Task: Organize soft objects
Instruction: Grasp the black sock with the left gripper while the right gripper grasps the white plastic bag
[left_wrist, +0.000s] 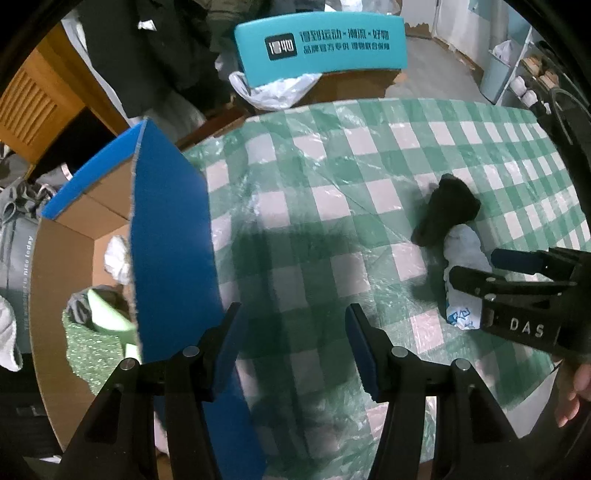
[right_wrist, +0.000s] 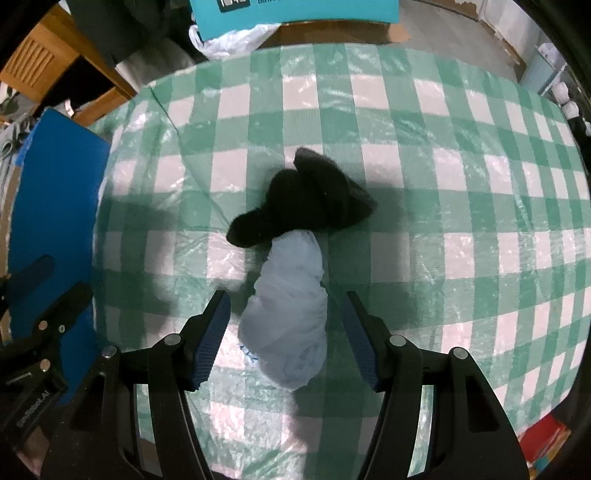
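Right wrist view: the right gripper (right_wrist: 284, 328) hangs over the checked tablecloth (right_wrist: 443, 184) with its jaws spread wide, one on each side of a pale blue bundle (right_wrist: 290, 314), not pressing it. A black cloth (right_wrist: 306, 195) lies just ahead, touching the bundle's far end. The left gripper (left_wrist: 293, 339) is also wide open and holds nothing; a cardboard box (left_wrist: 173, 229) with blue flaps stands just to its left, soft things inside.

Tabletop (right_wrist: 424, 155) under a green-and-white checked cloth with clear plastic film, bearing a dark bundle (right_wrist: 310, 195) near centre, a pale blue bundle (right_wrist: 291, 314) touching it at 6 o'clock.
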